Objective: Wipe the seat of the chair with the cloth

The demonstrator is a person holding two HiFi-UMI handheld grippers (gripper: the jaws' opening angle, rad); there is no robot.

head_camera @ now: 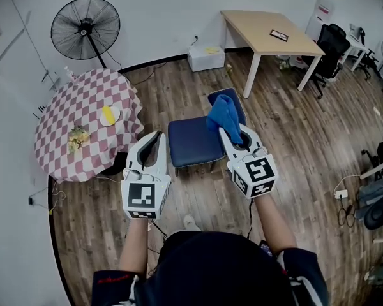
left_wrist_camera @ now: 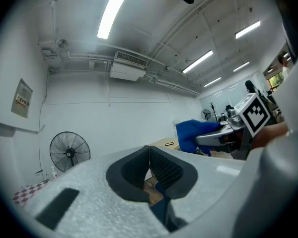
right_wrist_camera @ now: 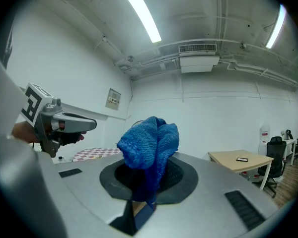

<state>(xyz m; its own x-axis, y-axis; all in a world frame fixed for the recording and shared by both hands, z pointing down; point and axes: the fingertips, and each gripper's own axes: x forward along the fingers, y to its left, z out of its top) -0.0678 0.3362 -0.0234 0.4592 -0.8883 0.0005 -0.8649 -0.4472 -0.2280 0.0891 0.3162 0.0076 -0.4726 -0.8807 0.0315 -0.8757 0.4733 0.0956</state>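
The chair's dark blue seat point(head_camera: 193, 143) stands on the wood floor just ahead of both grippers, its backrest point(head_camera: 236, 101) on the far side. My right gripper point(head_camera: 223, 131) is shut on a blue knitted cloth point(head_camera: 224, 114), which bunches up above the jaws over the seat's right edge. In the right gripper view the cloth point(right_wrist_camera: 150, 144) fills the gap of that gripper point(right_wrist_camera: 149, 180) and stands up from it. My left gripper point(head_camera: 157, 135) hovers at the seat's left edge, jaws shut and empty; in its own view this gripper point(left_wrist_camera: 150, 156) has its pads meeting.
A round table with a red checked cloth point(head_camera: 64, 139) stands to the left, a standing fan point(head_camera: 85, 27) behind it. A wooden table point(head_camera: 265, 32) and black office chairs point(head_camera: 329, 46) are at the back right. A white box point(head_camera: 206, 58) sits by the wall.
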